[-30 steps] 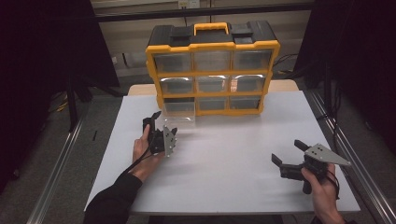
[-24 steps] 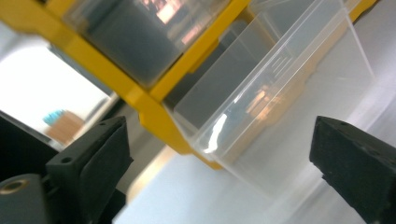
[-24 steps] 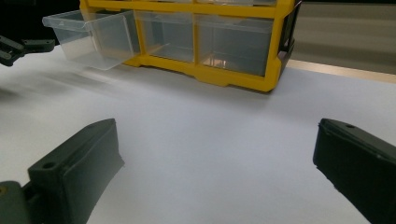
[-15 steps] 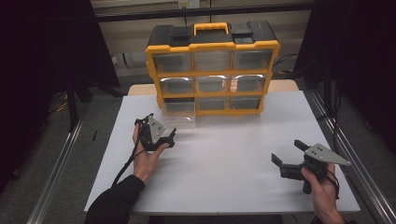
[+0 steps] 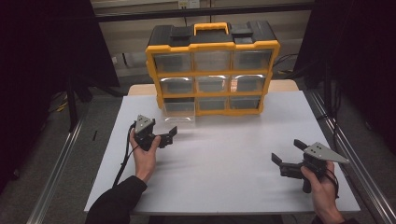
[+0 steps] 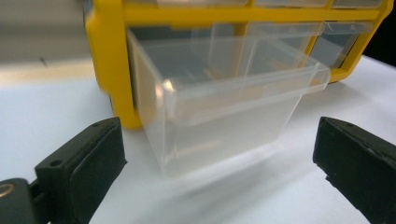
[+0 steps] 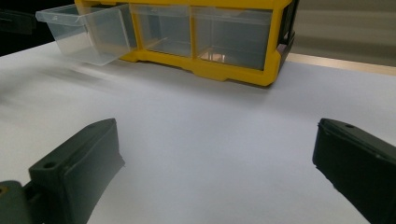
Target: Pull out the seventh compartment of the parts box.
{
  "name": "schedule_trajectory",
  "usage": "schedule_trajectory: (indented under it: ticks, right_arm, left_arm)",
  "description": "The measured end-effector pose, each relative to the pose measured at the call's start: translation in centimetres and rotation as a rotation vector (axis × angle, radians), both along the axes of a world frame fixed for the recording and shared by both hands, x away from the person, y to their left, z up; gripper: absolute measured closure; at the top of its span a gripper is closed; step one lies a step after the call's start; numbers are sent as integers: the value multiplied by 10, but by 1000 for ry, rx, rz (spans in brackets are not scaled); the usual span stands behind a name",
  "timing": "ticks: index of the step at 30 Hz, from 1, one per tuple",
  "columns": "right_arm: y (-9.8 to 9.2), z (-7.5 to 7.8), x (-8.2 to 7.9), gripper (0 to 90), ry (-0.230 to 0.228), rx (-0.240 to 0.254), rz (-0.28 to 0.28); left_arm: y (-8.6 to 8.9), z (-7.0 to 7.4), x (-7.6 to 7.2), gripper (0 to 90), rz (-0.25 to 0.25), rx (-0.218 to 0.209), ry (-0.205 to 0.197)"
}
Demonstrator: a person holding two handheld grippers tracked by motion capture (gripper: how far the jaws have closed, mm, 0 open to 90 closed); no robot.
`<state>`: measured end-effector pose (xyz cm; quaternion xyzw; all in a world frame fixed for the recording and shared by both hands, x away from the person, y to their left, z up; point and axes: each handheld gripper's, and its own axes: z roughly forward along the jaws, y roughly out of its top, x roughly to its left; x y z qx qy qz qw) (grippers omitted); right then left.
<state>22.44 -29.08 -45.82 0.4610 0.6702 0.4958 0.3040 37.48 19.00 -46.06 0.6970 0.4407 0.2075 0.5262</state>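
Observation:
A yellow and black drawer organizer (image 5: 212,46) stands at the back of the white table (image 5: 224,163). Its bottom-left clear drawer (image 5: 180,109) is pulled partway out and looks empty. My left gripper (image 5: 169,135) hovers just in front of that drawer (image 6: 224,107), pointing at it. Its jaws have just been opening and stand wide, with nothing between the pads. My right gripper (image 5: 287,151) is held low near the table's front right, open and empty. In the right gripper view the organizer (image 7: 224,70) and the pulled-out drawer (image 7: 84,32) lie far ahead.
The organizer's other clear drawers are closed. Bare white tabletop (image 7: 210,121) stretches between the two grippers. Metal rails (image 5: 56,177) run along both sides of the table, and dark curtains hang beyond them.
My left gripper has turned in the hand from standing upright to lying more level, and sits a touch farther from the drawer. The right hand has not moved.

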Motion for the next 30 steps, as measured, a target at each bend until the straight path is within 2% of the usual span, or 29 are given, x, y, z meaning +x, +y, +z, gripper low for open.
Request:
schedule_trajectory:
  ticks: [1, 2, 4, 5, 6, 8, 9, 11, 12, 15, 18, 19, 20, 21, 25, 27, 29, 30]
  right_arm:
    - [0, 0, 0, 7, 1, 2, 0]
    - [1, 1, 0, 7, 3, 4, 1]
    - [2, 1, 0, 7, -3, -6, 4]
    - [2, 1, 0, 7, -3, -6, 4]
    - [3, 2, 0, 7, -5, -8, 6]
    - [5, 3, 0, 7, -11, -15, 9]
    - [5, 3, 0, 7, -11, -14, 10]
    - [5, 3, 0, 7, -10, -13, 5]
    - [4, 3, 0, 7, -10, -10, 5]
    - [3, 3, 0, 7, -8, -10, -2]
    - [3, 3, 0, 7, -5, -10, -2]
    - [3, 3, 0, 7, -11, -7, -3]
    - [3, 3, -1, 7, -12, -6, -2]
    - [3, 3, -1, 7, -10, -5, -2]
    - [3, 3, -1, 7, -11, -5, -10]
    - [2, 3, -1, 7, -14, -4, -10]
    - [1, 3, -1, 7, -13, -2, -14]
    - [1, 3, -1, 7, -14, -2, -16]
  left_arm:
    - [2, -1, 0, 34, 6, -6, 2]
    - [7, 0, -1, 42, 13, 27, -12]
    - [7, 3, -6, 51, 7, 56, -45]
    - [7, 3, -6, 50, 7, 56, -45]
    - [7, 4, -9, 50, 16, 73, -59]
    - [7, 7, -16, 33, 6, 107, -83]
    - [7, 10, -22, 36, -6, 110, -106]
    - [10, 11, -27, 42, -9, 66, -126]
    - [11, 12, -30, 40, -16, 58, -123]
    - [14, 12, -38, 30, -11, 63, -146]
    - [16, 11, -43, 32, -3, 40, -170]
    - [19, 12, -45, 33, -14, 63, -168]
    - [22, 14, -49, 33, 5, 56, -181]
    - [23, 15, -51, 32, 2, 41, -176]
    - [25, 15, -61, 32, 0, 34, -189]
    - [25, 16, -68, 28, -7, -25, -184]
    - [25, 17, -71, 28, -8, -22, -184]
    - [27, 18, -73, 27, -20, 12, -196]
